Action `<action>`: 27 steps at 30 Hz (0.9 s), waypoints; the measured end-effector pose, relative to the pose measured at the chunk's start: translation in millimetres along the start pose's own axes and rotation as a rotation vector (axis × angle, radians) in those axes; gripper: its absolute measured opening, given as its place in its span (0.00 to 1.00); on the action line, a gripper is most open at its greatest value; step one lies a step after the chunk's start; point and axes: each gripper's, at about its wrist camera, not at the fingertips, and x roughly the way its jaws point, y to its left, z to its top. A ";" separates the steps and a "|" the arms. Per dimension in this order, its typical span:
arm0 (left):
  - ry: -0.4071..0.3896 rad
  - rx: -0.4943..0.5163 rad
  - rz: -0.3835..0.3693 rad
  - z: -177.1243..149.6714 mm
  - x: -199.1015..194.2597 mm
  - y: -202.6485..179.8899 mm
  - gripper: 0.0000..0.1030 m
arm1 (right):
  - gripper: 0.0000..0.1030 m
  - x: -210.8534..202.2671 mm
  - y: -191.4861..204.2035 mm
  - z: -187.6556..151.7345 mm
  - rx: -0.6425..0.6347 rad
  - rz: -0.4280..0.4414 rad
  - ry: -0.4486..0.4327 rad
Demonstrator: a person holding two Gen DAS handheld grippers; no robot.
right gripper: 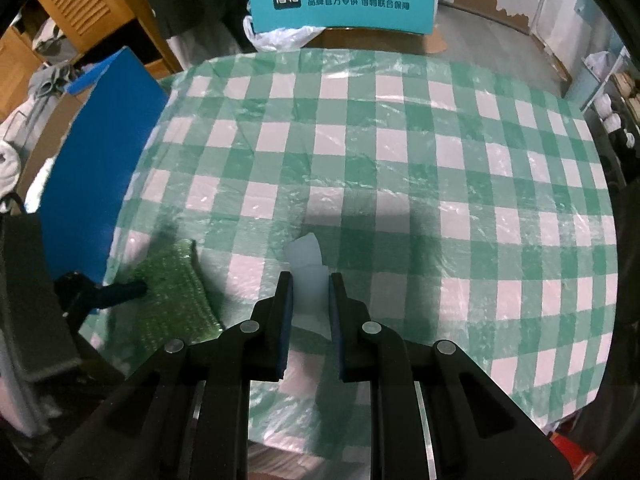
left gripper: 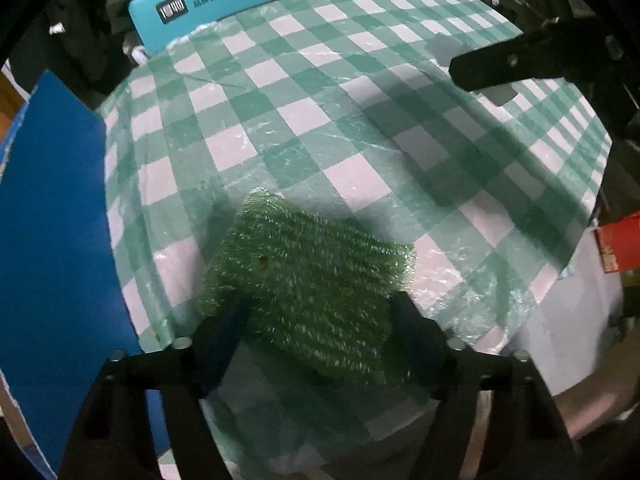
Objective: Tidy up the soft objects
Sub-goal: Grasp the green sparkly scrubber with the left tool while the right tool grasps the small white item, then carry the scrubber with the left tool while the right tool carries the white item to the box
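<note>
My left gripper (left gripper: 316, 308) is shut on a green sparkly scrub sponge (left gripper: 304, 280), held over the near edge of the checked table. The sponge also shows in the right wrist view (right gripper: 176, 292), with the left gripper's finger (right gripper: 120, 292) against it. My right gripper (right gripper: 310, 280) is shut on a pale white soft piece (right gripper: 306, 268), just above the tablecloth near the front edge. In the left wrist view the right gripper's finger (left gripper: 504, 64) shows at the upper right; I cannot see what it holds there.
The table has a green-and-white checked cloth under clear plastic (right gripper: 400, 168). A blue board (left gripper: 52, 220) stands at the table's left side, also in the right wrist view (right gripper: 96, 160). A teal chair back (right gripper: 340, 0) stands behind the far edge. A red box (left gripper: 620, 246) sits right.
</note>
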 end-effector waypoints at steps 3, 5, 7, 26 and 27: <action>-0.019 -0.023 0.024 0.4 -2.0 3.8 0.37 | 0.15 -5.4 3.5 0.3 -0.004 0.006 -0.012; -0.025 -0.047 0.024 1.3 -3.0 9.8 0.20 | 0.15 -7.3 6.5 0.8 -0.007 0.010 -0.018; -0.019 -0.089 -0.005 2.9 -3.6 19.0 0.15 | 0.15 -13.6 4.9 -1.3 -0.007 0.011 -0.024; -0.152 -0.224 -0.122 23.5 -62.3 46.6 0.11 | 0.15 -43.8 21.7 5.3 -0.018 0.064 -0.093; -0.159 -0.228 -0.128 23.9 -66.0 48.2 0.11 | 0.15 -45.6 23.0 6.1 -0.020 0.067 -0.097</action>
